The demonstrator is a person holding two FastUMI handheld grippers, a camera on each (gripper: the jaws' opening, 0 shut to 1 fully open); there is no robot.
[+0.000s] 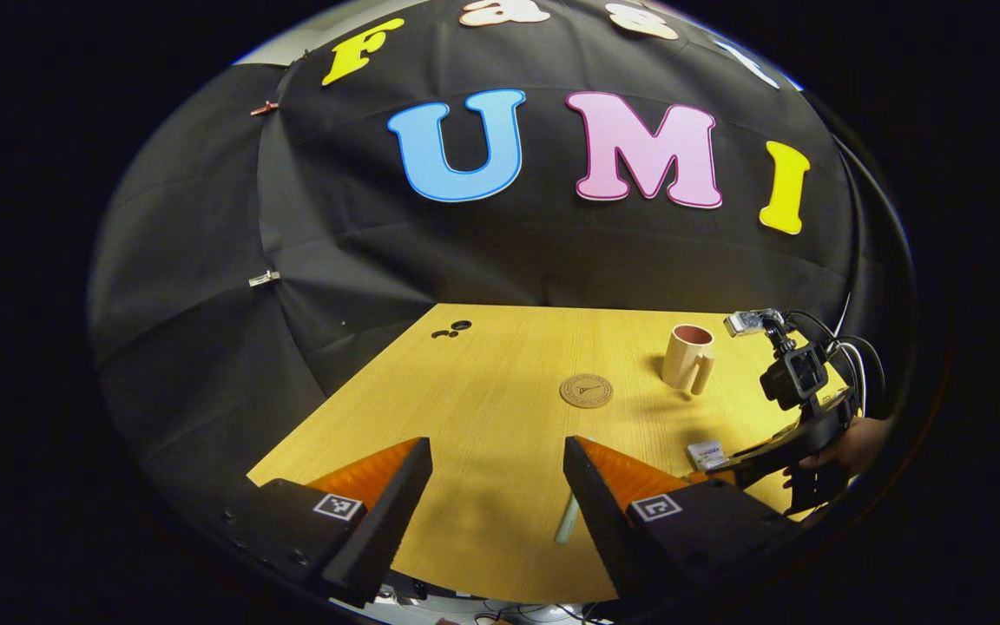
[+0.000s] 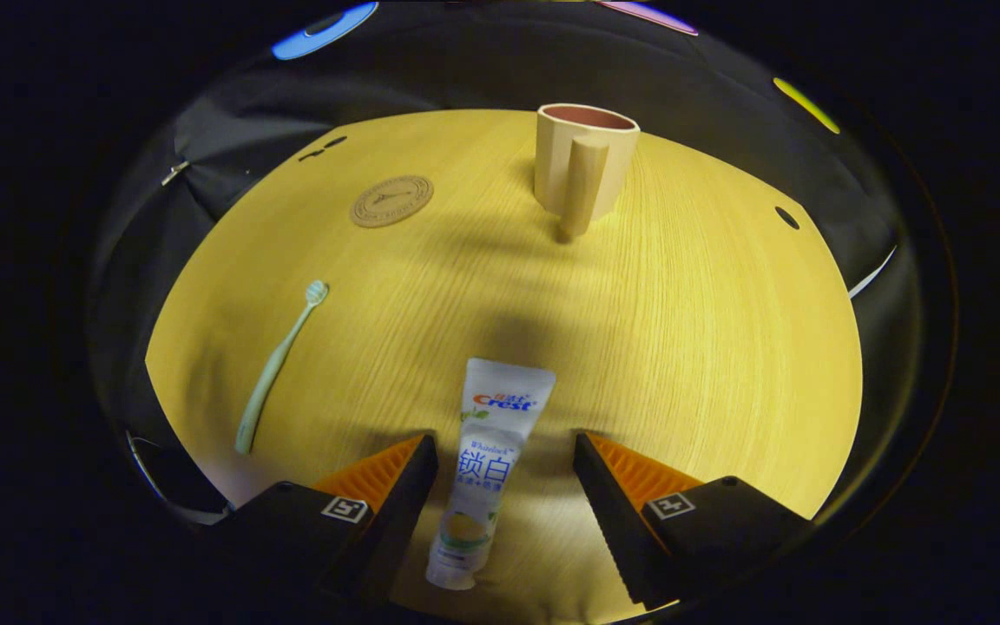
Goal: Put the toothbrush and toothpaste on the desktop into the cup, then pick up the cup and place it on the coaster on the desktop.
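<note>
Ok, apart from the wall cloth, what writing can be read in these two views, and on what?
Toothpaste tube: printed brand label, not quoted here.
Coaster: stamped design with ring lettering, too small to read.
Square markers: coded patterns, no words.
Cup: no writing visible.

I see my right gripper (image 2: 504, 464) wide open over the wooden table (image 2: 708, 347), its fingers on either side of the toothpaste tube (image 2: 487, 469), not touching it. The tube lies flat, its cap end nearest me. To the left lies the toothbrush (image 2: 279, 369), bristles at the far end. Far ahead stands the cup (image 2: 582, 165), handle facing me, with the round coaster (image 2: 391, 200) to its left.
</note>
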